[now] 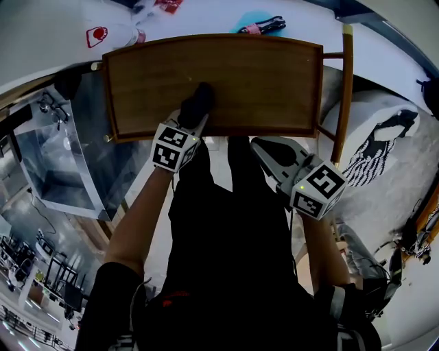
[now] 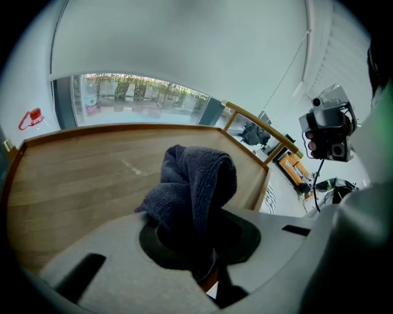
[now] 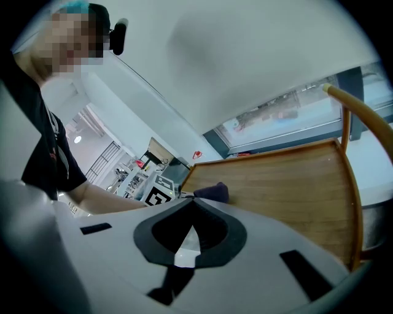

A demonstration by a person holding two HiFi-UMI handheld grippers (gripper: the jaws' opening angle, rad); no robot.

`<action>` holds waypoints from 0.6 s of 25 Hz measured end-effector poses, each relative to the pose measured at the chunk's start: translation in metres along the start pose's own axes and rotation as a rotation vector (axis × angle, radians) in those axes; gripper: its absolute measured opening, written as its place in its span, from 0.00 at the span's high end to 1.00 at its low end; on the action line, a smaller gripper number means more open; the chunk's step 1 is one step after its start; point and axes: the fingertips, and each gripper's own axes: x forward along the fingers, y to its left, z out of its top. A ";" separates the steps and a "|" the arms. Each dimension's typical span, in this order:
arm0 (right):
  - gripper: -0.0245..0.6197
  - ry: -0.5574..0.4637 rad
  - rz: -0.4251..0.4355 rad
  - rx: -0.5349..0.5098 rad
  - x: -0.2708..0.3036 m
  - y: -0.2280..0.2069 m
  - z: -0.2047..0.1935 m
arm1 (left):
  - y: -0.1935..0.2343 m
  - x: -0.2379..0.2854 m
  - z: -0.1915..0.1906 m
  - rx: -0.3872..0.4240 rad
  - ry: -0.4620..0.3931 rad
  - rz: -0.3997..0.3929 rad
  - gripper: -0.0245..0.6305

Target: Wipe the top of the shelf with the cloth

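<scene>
Your left gripper [image 1: 194, 118] presses the cloth [image 1: 199, 98]; your right gripper [image 1: 260, 145] waits.
Shelf [image 1: 260, 82] top fills the upper centre; left jaws clamp the bunched cloth onto its near edge for wiping, while right jaws sit closed, empty, below it, likely kept clear.

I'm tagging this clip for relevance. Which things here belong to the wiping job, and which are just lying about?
In use:
cloth, shut in the left gripper
shelf top under it

Lying about:
red packet
black-handled tool
patterned fabric beside the shelf
The right gripper is shut, empty, off the shelf.
</scene>
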 end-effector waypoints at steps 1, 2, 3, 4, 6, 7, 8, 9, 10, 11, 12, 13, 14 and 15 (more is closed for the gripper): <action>0.95 -0.004 -0.004 0.003 -0.003 -0.002 0.000 | -0.004 0.003 0.002 0.007 0.004 -0.006 0.87; 0.95 -0.009 -0.008 0.006 -0.007 -0.005 -0.001 | -0.008 0.006 0.003 0.013 0.007 -0.012 0.87; 0.95 -0.013 -0.011 0.009 -0.010 -0.007 -0.001 | -0.012 0.009 0.005 0.018 0.009 -0.018 0.87; 0.95 -0.018 -0.015 0.012 -0.014 -0.009 -0.001 | -0.016 0.013 0.007 0.024 0.010 -0.025 0.87; 0.95 -0.027 -0.022 0.018 -0.020 -0.013 -0.002 | -0.023 0.019 0.011 0.035 0.015 -0.038 0.87; 0.95 -0.031 -0.025 0.021 -0.023 -0.015 -0.002 | -0.027 0.023 0.012 0.041 0.018 -0.044 0.87; 0.95 -0.035 -0.029 0.024 -0.026 -0.017 -0.002 | -0.030 0.026 0.014 0.046 0.021 -0.051 0.87; 0.95 -0.040 -0.032 0.027 -0.030 -0.019 -0.003 | -0.034 0.029 0.016 0.052 0.024 -0.057 0.87; 0.95 -0.045 -0.036 0.030 -0.033 -0.021 -0.003 | -0.038 0.032 0.018 0.059 0.027 -0.064 0.87; 0.95 -0.051 -0.041 0.033 -0.036 -0.023 -0.003 | -0.043 0.036 0.020 0.066 0.031 -0.071 0.87; 0.95 -0.057 -0.046 0.036 -0.040 -0.025 -0.003 | -0.047 0.039 0.021 0.074 0.034 -0.079 0.87; 0.95 -0.064 -0.050 0.040 -0.044 -0.027 -0.004 | -0.051 0.043 0.023 0.082 0.039 -0.087 0.87; 0.95 -0.070 -0.055 0.045 -0.047 -0.030 -0.004 | -0.056 0.046 0.025 0.090 0.043 -0.095 0.87; 0.95 -0.076 -0.061 0.050 -0.051 -0.032 -0.004 | -0.061 0.050 0.026 0.097 0.047 -0.103 0.87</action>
